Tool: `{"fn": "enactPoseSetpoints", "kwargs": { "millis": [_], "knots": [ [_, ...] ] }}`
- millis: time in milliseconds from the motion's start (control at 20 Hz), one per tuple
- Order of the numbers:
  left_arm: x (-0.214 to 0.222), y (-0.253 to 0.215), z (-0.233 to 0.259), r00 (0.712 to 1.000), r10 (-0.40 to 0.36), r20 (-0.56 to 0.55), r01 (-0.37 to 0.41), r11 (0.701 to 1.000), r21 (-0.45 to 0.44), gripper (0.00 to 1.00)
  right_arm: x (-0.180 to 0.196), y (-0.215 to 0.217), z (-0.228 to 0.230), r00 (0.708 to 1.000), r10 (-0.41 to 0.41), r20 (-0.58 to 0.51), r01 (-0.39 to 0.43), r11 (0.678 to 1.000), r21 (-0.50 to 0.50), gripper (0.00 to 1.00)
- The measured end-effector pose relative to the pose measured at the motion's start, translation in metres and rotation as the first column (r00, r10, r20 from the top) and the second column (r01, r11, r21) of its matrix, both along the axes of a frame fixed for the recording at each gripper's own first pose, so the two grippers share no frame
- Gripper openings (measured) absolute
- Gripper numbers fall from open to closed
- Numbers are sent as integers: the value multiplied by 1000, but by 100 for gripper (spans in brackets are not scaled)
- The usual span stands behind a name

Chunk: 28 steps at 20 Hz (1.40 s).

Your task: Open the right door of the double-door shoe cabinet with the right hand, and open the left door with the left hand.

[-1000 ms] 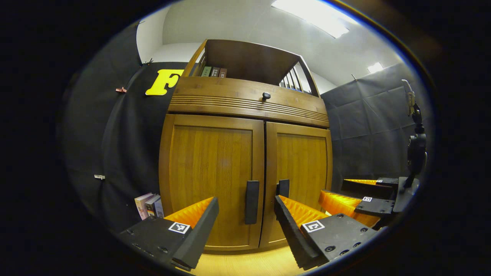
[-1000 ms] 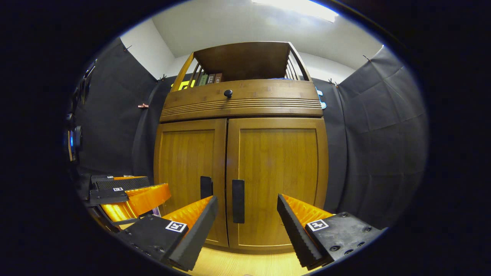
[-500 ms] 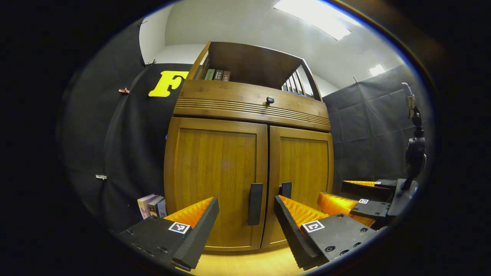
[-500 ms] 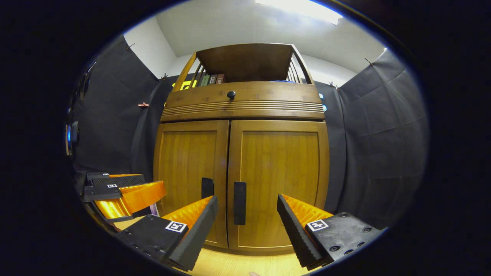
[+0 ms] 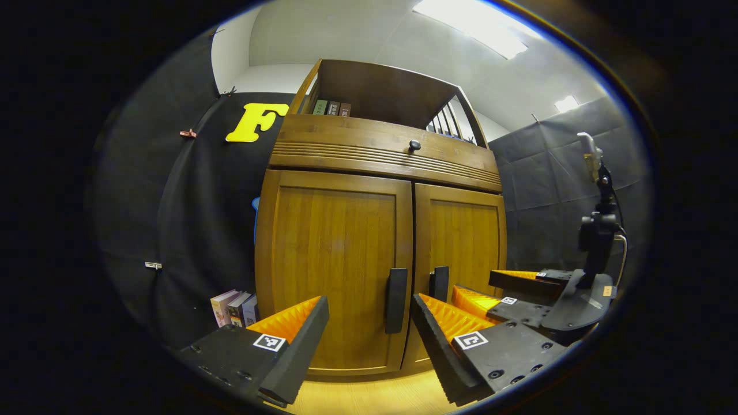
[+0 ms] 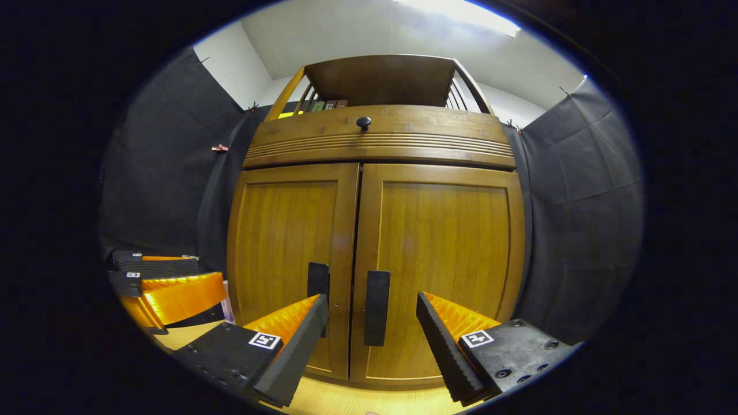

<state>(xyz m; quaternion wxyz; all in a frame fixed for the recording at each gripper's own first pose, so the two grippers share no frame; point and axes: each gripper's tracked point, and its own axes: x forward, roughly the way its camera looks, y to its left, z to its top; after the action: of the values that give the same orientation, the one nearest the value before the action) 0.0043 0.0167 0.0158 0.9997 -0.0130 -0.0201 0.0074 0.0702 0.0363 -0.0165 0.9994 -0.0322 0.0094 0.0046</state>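
Both grippers, left gripper (image 5: pixel 369 340) and right gripper (image 6: pixel 372 340), gape wide, each with its door handle (image 5: pixel 396 300) (image 6: pixel 376 308) ahead between its fingers, untouched.

Black cloth walls (image 6: pixel 576 190) w/ clips, white wall (image 5: pixel 230 63) above. White ceiling (image 5: pixel 357 34), bright light panel (image 5: pixel 478 26). Pale wood floor (image 6: pixel 340 400). Few books (image 5: pixel 233 308) by wall, lower left.

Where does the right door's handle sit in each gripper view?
Left gripper view: right door handle is right of centre, just above its own right finger, with the right gripper beside it.
Right gripper view: the handle sits low at centre, between its own open fingers.
Shared landmark: the round drawer knob above the doors.
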Motion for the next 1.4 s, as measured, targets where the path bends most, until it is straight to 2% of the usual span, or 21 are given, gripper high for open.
{"fn": "enactPoseSetpoints", "kwargs": {
  "millis": [200,400,700,850,950,1050,1150,1350,1400],
  "knots": [
    [-3,1,4,1000,24,0,-24,1000,10,90,21,-6,-19,999,-33,-34,33,999,6,97],
    [-2,1,3,1000,-16,3,16,1000,-18,90,41,-12,-32,997,-63,-36,63,998,3,99],
    [0,-3,-2,998,-50,-31,50,999,-16,90,56,-17,-45,994,-105,-33,106,994,4,96],
    [4,-5,-7,997,-59,-56,59,998,-6,90,66,-17,-50,992,-117,-40,117,993,-3,89],
    [6,-5,-11,995,-65,-73,65,998,-11,89,75,-18,-60,990,-128,-60,129,992,5,70],
    [6,-5,-15,994,-67,-88,66,998,-22,90,80,-11,-68,992,-97,-77,100,994,40,54],
    [6,-5,-14,993,-65,-96,62,998,-34,90,79,-11,-64,992,-109,-68,110,994,15,36],
    [6,-3,-14,993,-45,-105,41,998,-39,90,78,-11,-66,992,-107,-72,107,994,1,18],
    [6,-3,-12,994,-43,-105,39,998,-39,90,76,-11,-67,992,-101,-78,102,995,8,18]
  ]
}}
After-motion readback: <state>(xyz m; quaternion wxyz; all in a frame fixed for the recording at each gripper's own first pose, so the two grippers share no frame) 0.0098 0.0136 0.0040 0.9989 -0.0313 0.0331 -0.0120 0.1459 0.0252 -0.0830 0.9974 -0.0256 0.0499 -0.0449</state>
